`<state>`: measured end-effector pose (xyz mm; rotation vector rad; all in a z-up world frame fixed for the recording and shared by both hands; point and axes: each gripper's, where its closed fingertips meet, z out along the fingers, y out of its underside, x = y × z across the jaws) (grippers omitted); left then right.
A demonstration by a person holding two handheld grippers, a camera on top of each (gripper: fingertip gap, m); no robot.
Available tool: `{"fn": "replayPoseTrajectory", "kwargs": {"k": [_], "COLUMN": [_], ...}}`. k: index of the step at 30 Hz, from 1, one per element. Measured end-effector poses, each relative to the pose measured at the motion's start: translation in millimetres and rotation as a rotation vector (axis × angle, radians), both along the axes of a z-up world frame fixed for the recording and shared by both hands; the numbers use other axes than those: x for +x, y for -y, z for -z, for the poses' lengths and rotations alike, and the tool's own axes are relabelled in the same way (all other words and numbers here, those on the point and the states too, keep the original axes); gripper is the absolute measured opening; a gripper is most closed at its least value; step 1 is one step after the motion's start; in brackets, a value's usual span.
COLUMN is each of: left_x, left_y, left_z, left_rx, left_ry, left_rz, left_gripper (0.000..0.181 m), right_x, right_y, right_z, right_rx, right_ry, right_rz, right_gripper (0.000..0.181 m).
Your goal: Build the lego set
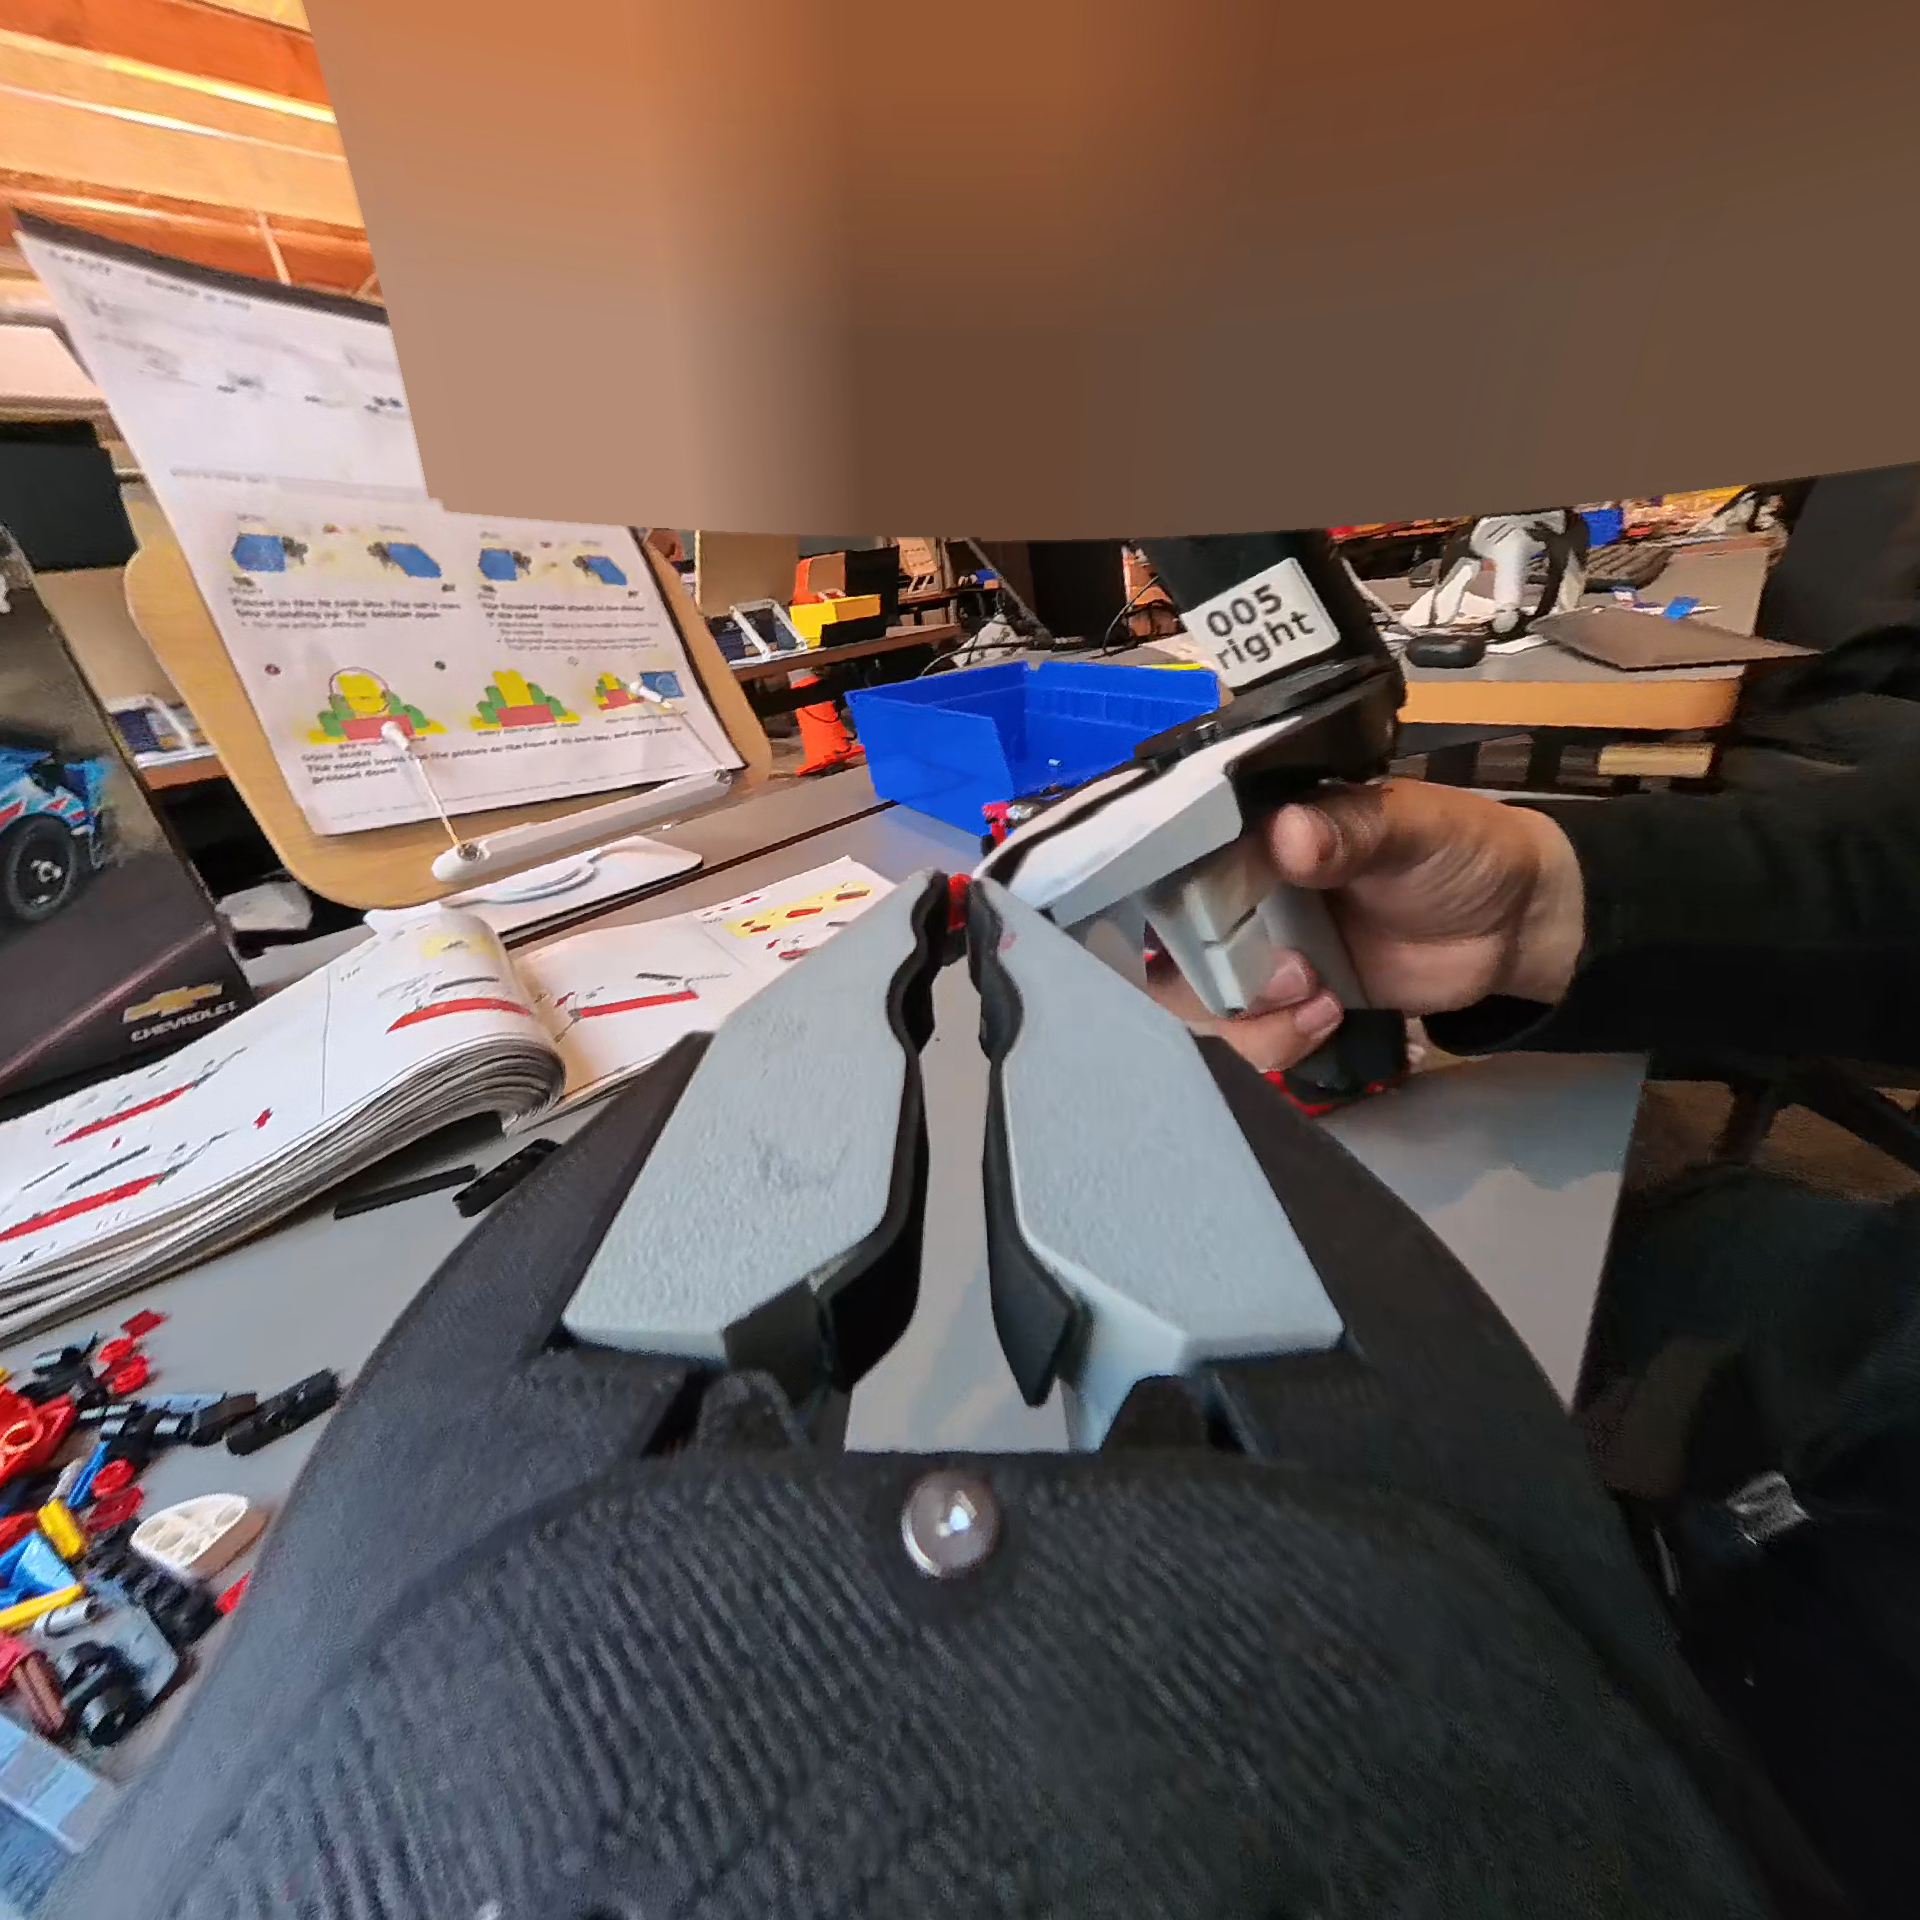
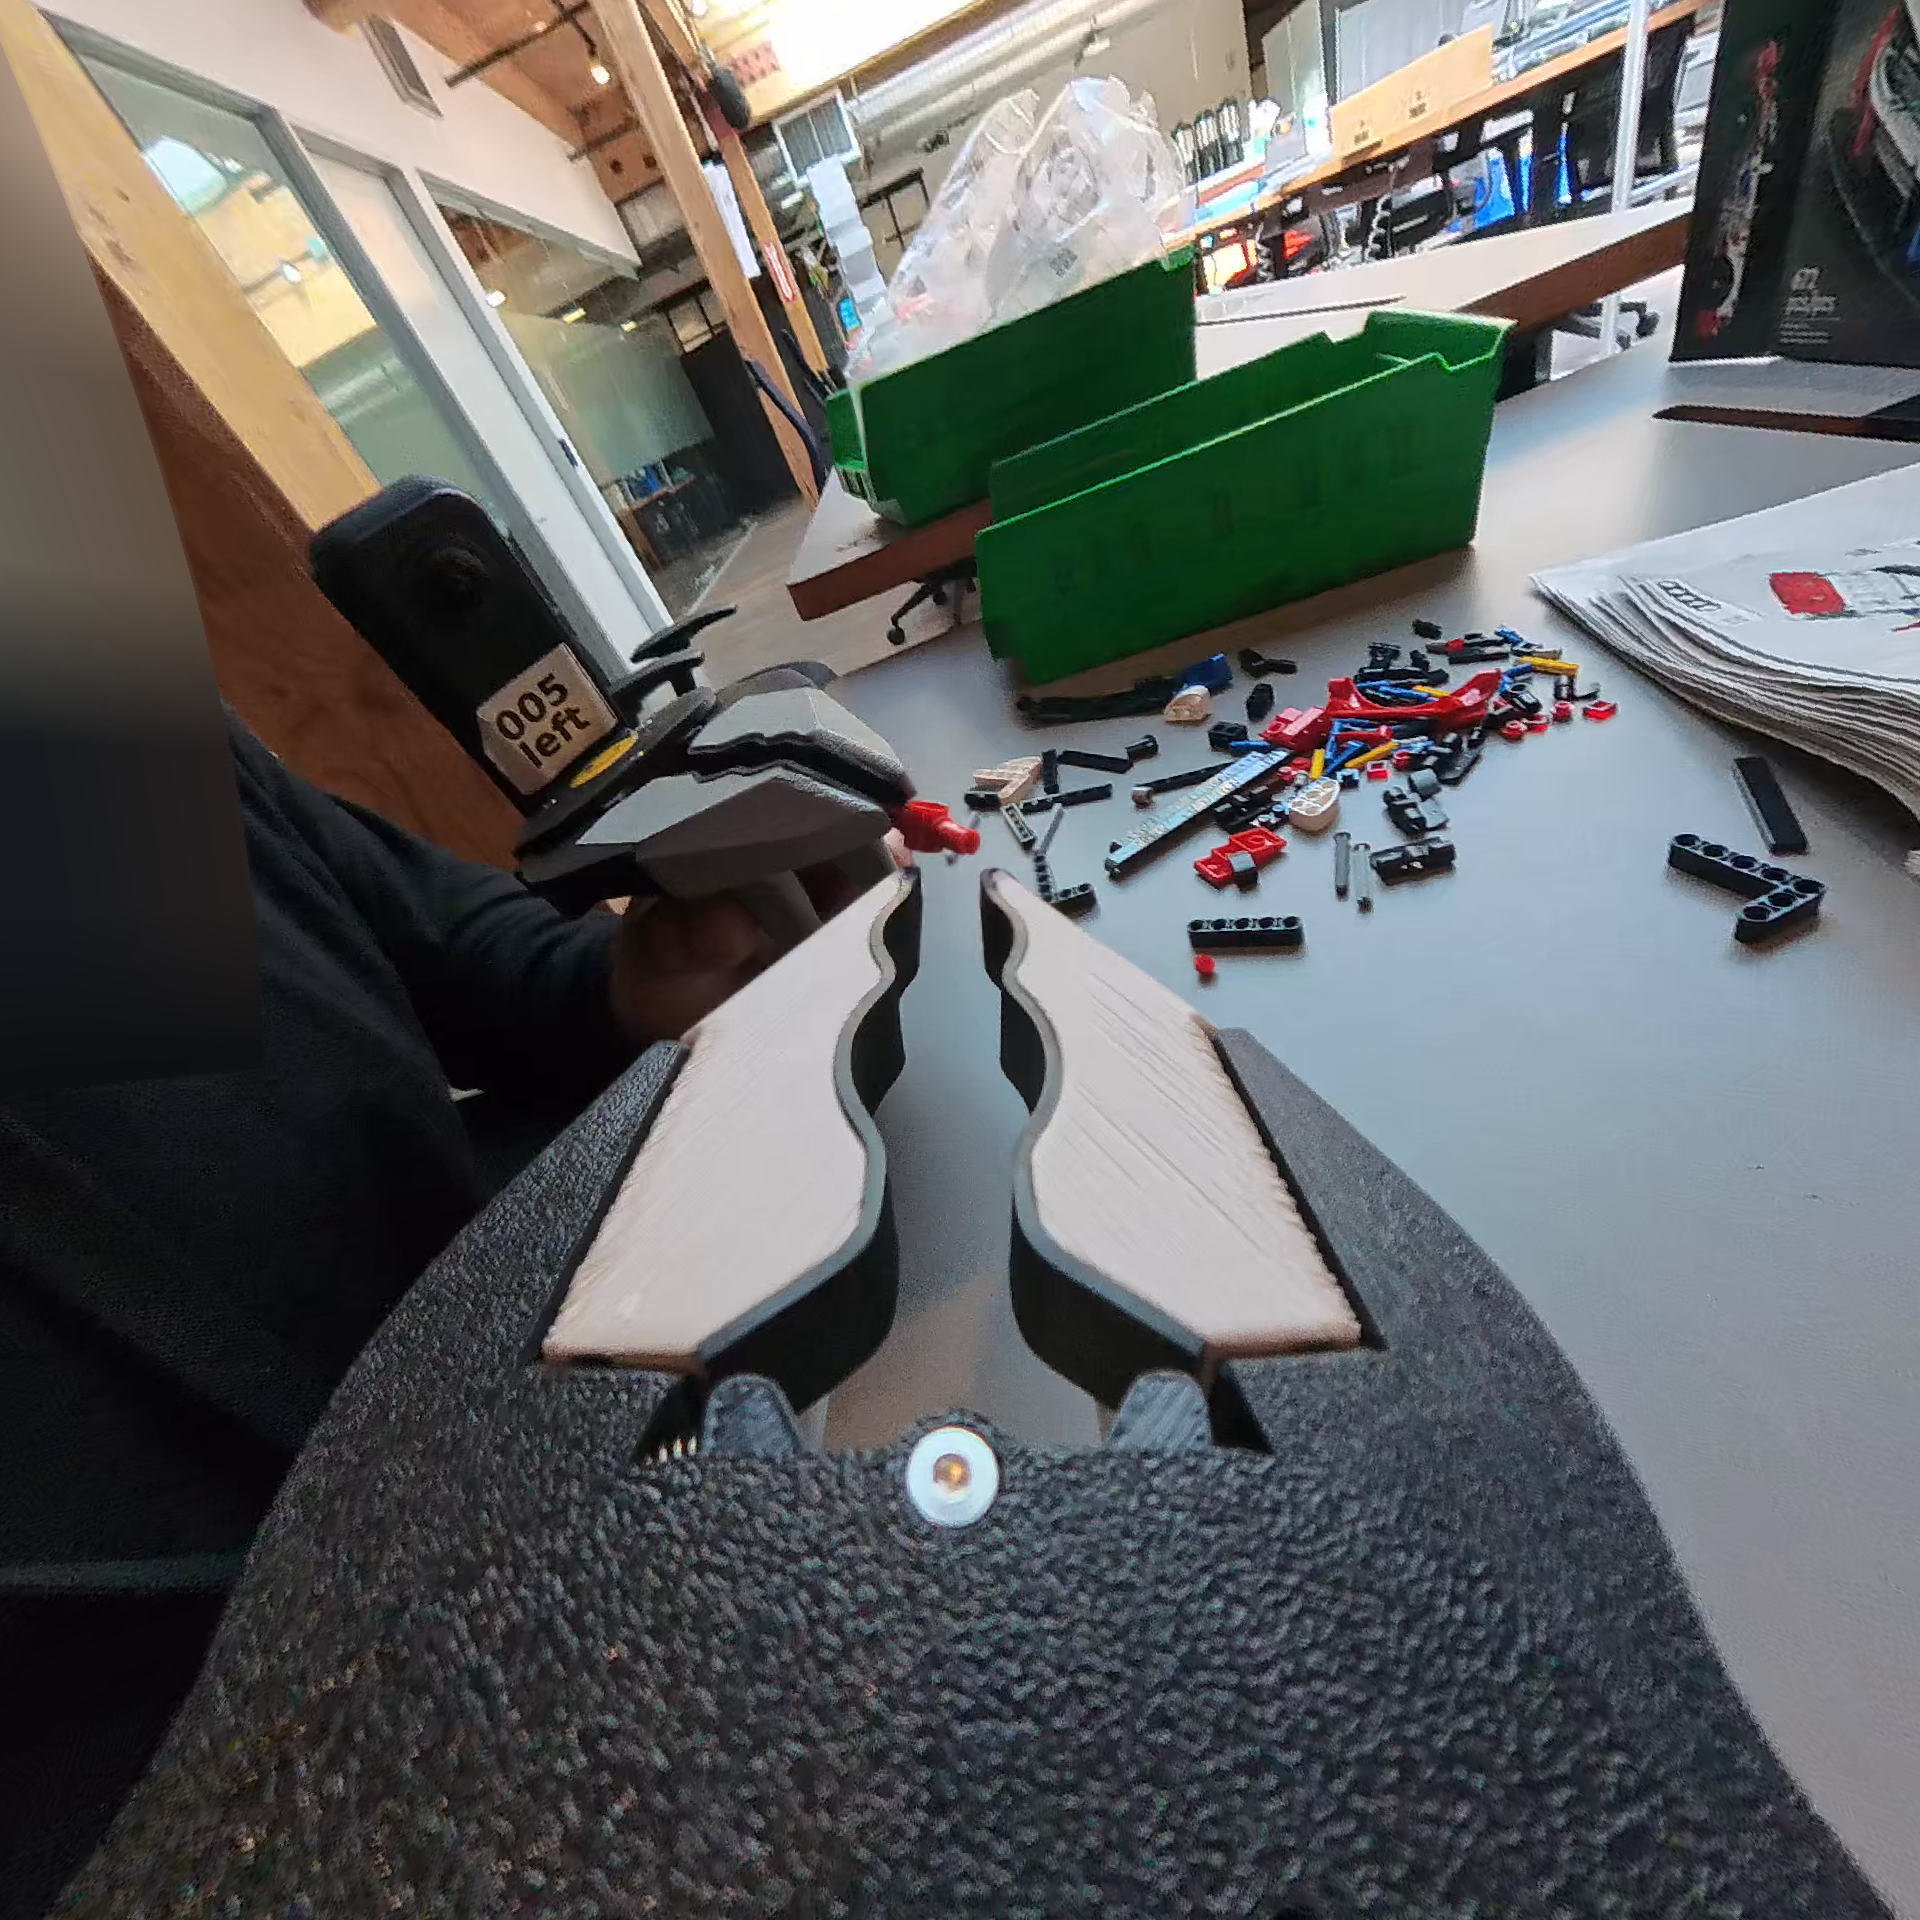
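Pinching small red pin (image 2: 940, 826), left claw (image 1: 958, 902); right claw (image 2: 951, 883) slightly parted, seemingly empty.

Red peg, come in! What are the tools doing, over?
Left tool shut on red peg, held above table. Right tool open, empty, just under the peg. Loose pieces beyond; nothing between.

The left gripper (image 1: 957, 902) pinches a small red plastic piece (image 1: 958, 906) at the tips of its grey fingers (image 1: 790, 1132). Just beyond, a hand (image 1: 1423, 914) grips the white-and-black right gripper (image 1: 1013, 826), whose tips seem to hold something red. An open instruction booklet (image 1: 416, 1029), a blue plastic bin (image 1: 997, 727) and loose bricks (image 1: 94, 1507) lie on the grey counter (image 1: 1455, 1174).
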<state>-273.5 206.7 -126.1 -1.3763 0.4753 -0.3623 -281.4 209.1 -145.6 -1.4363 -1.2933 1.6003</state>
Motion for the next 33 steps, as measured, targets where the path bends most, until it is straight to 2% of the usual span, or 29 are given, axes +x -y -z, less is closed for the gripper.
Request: {"fn": "replayPoseTrajectory", "kwargs": {"k": [6, 17, 22, 24, 27, 30, 33], "left_x": [13.5, 24.5, 31.2, 28.1, 10.4, 1.3, -11.1], "left_y": [8.0, 12.8, 11.8, -0.1, -29.7, -27.6, -26.8], "left_z": [-8.7, -11.4, -4.6, 8.1, 54.9, 60.8, 71.6], "left_rx": [0.026, -0.025, -0.038, -0.088, -0.262, -0.339, -0.416], "left_ry": [-0.01, 0.092, 0.067, 0.043, -0.124, -0.069, -0.094], "left_rz": [0.023, 0.121, 0.139, 0.087, -0.051, -0.03, -0.044], "left_gripper": [0.0, 0.0, 0.0, 0.0, 0.0, 0.0, 0.0], "right_x": [12.4, 30.0, 31.3, 29.0, 22.1, 34.5, 51.1], "right_y": [12.8, 17.2, 5.3, -0.8, -31.9, -42.0, -51.7], "right_z": [-15.0, -27.7, -28.7, -21.5, 12.1, 3.0, -3.6], "right_rx": [-0.005, -0.094, -0.169, -0.145, 0.019, 0.187, 0.265], "right_ry": [-0.073, -0.176, -0.194, -0.169, 0.005, 0.015, 0.047], "right_rz": [-0.007, -0.034, -0.01, 0.031, 0.214, 0.278, 0.312], "right_gripper": [0.0, 0.012, 0.006, 0.0, 0.0, 0.002, 0.003]}}
